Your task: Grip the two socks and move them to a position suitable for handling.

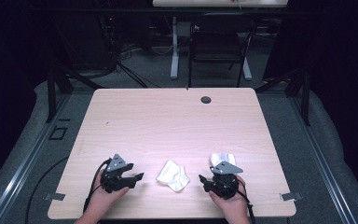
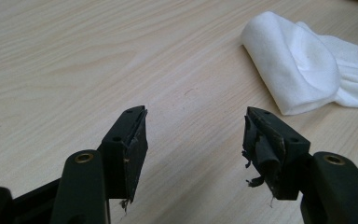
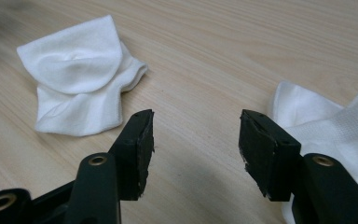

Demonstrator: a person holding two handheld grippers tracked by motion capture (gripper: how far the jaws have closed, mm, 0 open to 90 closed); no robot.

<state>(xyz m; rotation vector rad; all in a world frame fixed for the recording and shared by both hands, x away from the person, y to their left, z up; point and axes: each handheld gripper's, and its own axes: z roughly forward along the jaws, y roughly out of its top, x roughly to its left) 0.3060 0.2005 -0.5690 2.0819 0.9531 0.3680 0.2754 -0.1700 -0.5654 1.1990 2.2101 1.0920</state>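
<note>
Jaws of the left hand-held gripper (image 1: 139, 178) and right hand-held gripper (image 1: 203, 180) stand apart, empty, low over the desk (image 1: 168, 121); one crumpled cloth (image 1: 173, 175) lies between them, another cloth (image 1: 222, 159) just beyond the right one.

dark room, black chair (image 1: 218, 44), grey floor (image 1: 144, 70)

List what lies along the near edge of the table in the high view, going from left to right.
left gripper → crumpled white cloth between the hands → right gripper → second white cloth just behind the right gripper's grey plate.
</note>
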